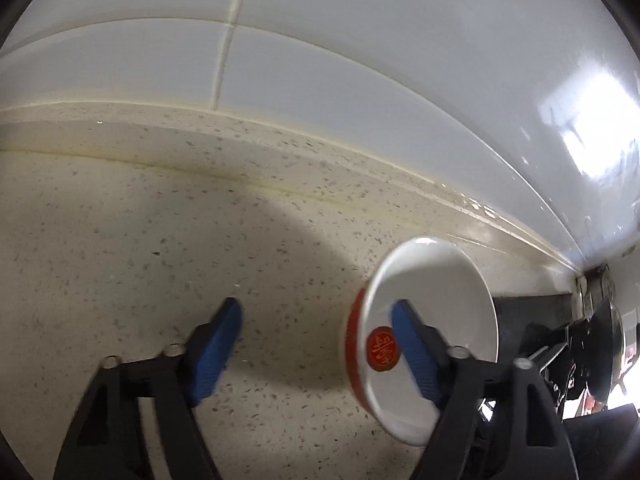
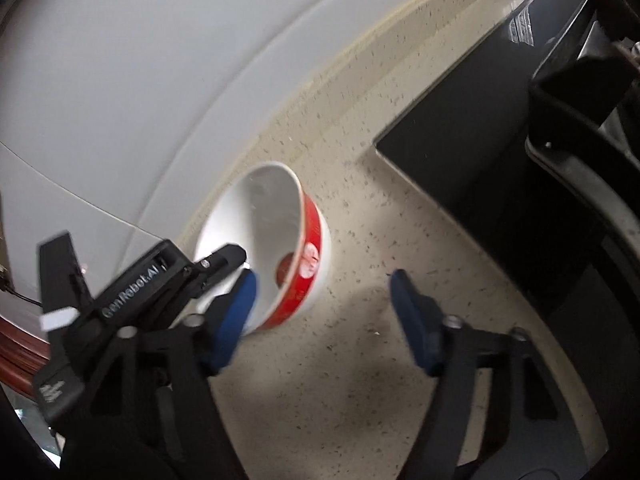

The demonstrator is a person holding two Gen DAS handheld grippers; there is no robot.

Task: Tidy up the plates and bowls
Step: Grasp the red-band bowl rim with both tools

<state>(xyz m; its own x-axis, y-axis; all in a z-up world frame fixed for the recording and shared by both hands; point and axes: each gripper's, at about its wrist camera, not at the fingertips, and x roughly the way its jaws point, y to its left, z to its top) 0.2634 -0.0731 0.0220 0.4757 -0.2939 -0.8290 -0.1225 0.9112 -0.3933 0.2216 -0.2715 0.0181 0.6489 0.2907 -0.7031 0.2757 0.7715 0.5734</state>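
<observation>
With both the left gripper (image 1: 316, 350) and right gripper (image 2: 322, 308) spread wide and empty, the red-banded bowl (image 2: 276, 248) (alone on the speckled desk (image 1: 160, 240)) seems next to be grasped, likely by its rim.

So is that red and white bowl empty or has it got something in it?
Empty: both wrist views show the bowl with a bare white inside, apart from a red emblem at the bottom.

1. A cream speckled stone countertop (image 1: 168, 240) spreads beneath and ahead of the tongs.
2. Beyond the tongs, a low speckled upstand (image 1: 200, 136) joins the counter to the wall.
3. Glossy white wall tiles (image 1: 360, 60) rise above it, with pale grout lines.
4. To the right of the tongs, a bright window reflection (image 1: 592, 140) gleams on the tiles.
5. A black hob (image 2: 480, 152) sits set into the counter, right of the tongs.
</observation>
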